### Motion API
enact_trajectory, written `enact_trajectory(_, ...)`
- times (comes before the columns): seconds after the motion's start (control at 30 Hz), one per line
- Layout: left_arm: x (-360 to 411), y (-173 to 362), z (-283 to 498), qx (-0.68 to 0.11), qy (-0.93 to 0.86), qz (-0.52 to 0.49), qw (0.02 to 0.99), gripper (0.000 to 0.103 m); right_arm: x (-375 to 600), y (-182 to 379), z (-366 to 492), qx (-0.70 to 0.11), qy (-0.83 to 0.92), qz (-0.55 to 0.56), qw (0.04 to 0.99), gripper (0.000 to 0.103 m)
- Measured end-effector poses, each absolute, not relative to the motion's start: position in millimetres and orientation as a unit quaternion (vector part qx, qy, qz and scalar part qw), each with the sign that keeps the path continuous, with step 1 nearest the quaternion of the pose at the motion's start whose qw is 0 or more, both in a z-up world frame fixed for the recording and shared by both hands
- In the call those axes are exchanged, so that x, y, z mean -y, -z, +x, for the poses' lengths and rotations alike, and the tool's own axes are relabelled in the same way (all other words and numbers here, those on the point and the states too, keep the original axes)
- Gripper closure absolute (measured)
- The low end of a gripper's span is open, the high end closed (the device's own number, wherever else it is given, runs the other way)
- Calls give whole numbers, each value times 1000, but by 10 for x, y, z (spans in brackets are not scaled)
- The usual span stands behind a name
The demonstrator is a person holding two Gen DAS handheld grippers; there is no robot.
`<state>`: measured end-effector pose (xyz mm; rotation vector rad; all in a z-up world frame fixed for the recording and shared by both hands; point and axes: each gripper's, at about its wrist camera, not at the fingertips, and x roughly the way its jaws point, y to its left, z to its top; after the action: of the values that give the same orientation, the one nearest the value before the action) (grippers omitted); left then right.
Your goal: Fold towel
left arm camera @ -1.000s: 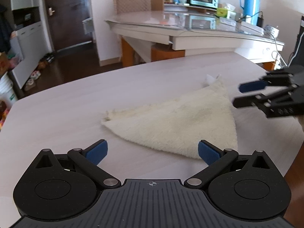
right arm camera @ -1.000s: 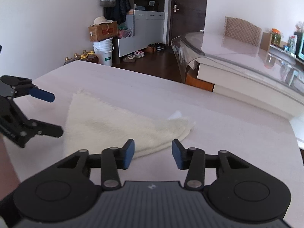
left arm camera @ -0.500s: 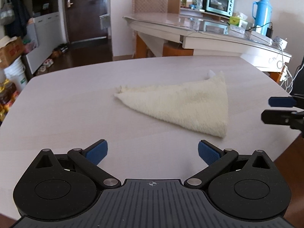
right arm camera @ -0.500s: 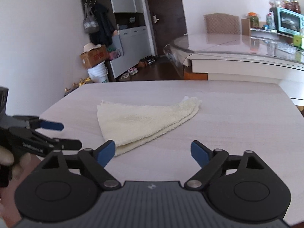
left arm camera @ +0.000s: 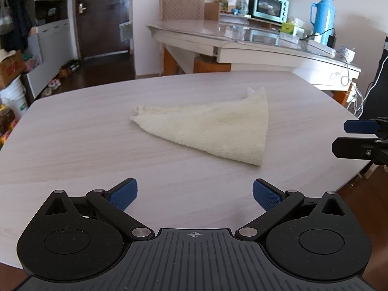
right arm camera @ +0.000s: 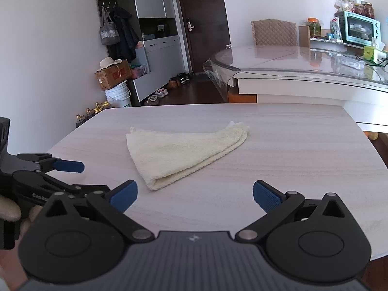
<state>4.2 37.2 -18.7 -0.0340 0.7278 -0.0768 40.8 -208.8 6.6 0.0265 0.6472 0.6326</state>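
A cream towel (left arm camera: 211, 128) lies folded into a triangle, flat on the pale wooden table (left arm camera: 72, 145); it also shows in the right wrist view (right arm camera: 184, 150). My left gripper (left arm camera: 194, 194) is open and empty, held back from the towel near the table's front edge. My right gripper (right arm camera: 195, 195) is open and empty, also back from the towel. Each gripper shows in the other's view: the right one at the right edge (left arm camera: 346, 135), the left one at the left edge (right arm camera: 72, 177).
A glass-topped dining table (left arm camera: 242, 38) stands behind, with a teal oven (left arm camera: 269, 9) and a blue thermos (left arm camera: 322, 19). A cabinet, a bucket (right arm camera: 118, 94), a cardboard box and shoes lie at the far left by the door.
Both grippers have pulled back and away from the towel. The right gripper's jaws have opened wide. The towel lies still on the table.
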Motion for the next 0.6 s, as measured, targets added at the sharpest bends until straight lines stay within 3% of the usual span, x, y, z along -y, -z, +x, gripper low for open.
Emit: enact_trajectory(0.6, -375, 208, -51, -359, 20, -30, 933, 0, 2034, -60, 234, -316, -304, 13, 898, 1)
